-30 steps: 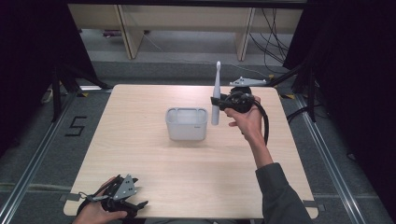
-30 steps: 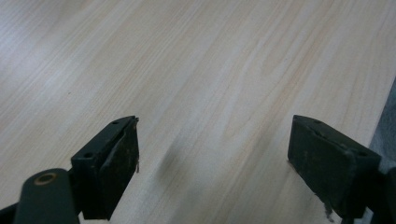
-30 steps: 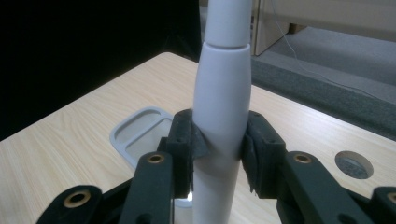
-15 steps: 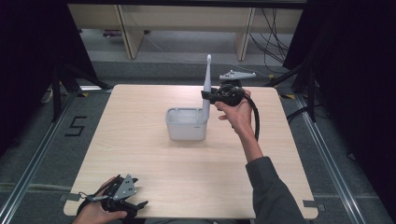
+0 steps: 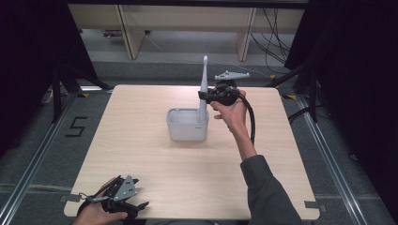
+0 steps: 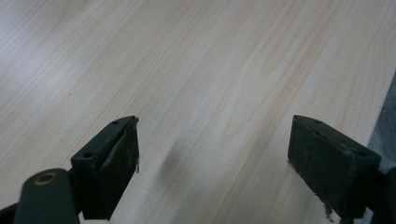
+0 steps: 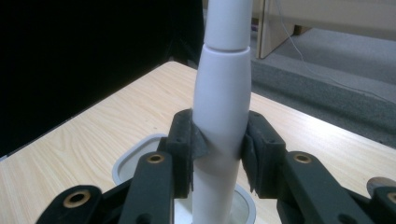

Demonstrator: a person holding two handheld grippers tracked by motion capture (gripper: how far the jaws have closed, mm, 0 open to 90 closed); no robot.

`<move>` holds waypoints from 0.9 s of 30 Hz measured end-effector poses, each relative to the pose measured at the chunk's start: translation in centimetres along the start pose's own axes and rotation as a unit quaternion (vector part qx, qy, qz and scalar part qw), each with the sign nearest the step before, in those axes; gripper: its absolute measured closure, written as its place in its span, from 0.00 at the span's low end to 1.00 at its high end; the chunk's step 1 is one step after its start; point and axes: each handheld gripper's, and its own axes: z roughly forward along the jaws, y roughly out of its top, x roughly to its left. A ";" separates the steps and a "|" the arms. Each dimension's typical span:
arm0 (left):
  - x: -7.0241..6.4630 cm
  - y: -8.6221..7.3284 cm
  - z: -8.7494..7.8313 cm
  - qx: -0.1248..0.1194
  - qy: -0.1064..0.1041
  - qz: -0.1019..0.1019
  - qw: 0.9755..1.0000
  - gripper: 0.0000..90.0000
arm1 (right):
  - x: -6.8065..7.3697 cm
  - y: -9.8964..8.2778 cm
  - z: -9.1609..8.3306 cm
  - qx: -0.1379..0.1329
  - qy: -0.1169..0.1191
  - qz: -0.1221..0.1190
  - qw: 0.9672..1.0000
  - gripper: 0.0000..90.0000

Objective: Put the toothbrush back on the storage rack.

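A white electric toothbrush [image 5: 203, 89] stands upright, its lower end over the right part of a grey-white rectangular holder [image 5: 187, 124] in the middle of the wooden table. My right gripper [image 5: 204, 96] is shut on the toothbrush handle [image 7: 219, 121], pads pressing it from both sides. Below the handle lies the holder's rim [image 7: 128, 161]. My left gripper [image 5: 133, 206] rests at the table's near left edge, open with nothing between its jaws; its pads [image 6: 122, 161] hover over bare wood.
The wooden table [image 5: 141, 154] has free room around the holder. A black cable [image 5: 252, 124] loops from the right gripper along the forearm. Shelving legs and cables lie on the floor beyond the far edge; dark curtains flank both sides.
My right hand has carried the upright toothbrush leftward, from right of the holder to over its right end. The left gripper has stayed put.
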 end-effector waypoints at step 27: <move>0.0 0.0 -0.1 0.000 -0.002 0.001 1.000 0.18 | -0.6 -2.5 2.0 0.033 -0.017 0.001 0.999 0.74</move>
